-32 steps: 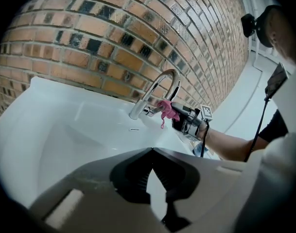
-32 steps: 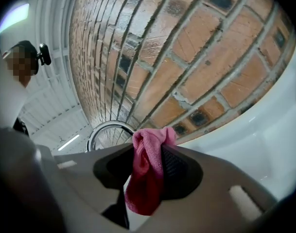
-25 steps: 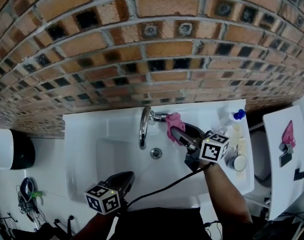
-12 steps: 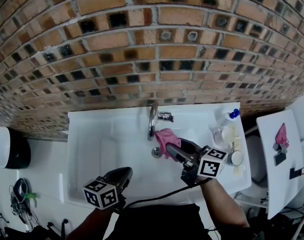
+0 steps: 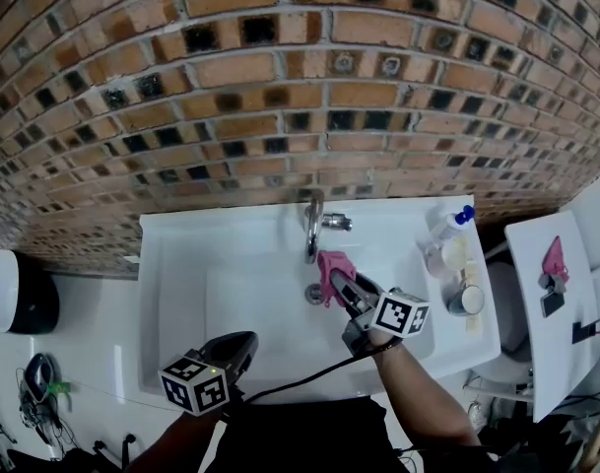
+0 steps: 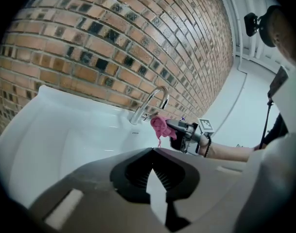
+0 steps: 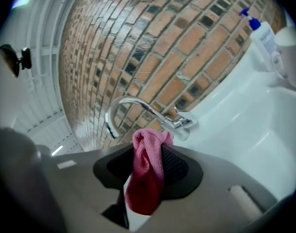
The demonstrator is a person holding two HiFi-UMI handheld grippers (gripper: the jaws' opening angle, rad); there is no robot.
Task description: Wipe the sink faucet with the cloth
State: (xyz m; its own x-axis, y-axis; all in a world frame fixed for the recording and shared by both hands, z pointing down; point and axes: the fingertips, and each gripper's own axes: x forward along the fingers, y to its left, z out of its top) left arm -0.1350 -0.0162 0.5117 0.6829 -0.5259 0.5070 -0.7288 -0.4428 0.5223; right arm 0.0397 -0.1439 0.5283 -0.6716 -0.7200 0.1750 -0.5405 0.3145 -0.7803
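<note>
Your right gripper clamps the cloth just beside the faucet spout. Press cloth to metal and follow the curve. The left gripper, closed and empty, hangs at the sink front.

- L gripper, foreground: jaw tips are seen closed together at bottom centre, nothing betw. them.
- White sink is spread out beyond it, backed by a brick wall.
- Chrome faucet, w/ arched spout, is mounted at the sink's rear edge.
- Pink cloth is clamped in the R gripper and held just beside the faucet's base; contact can't be confirmed.
- Marker cube & a forearm are seen behind that gripper, at right.
</note>
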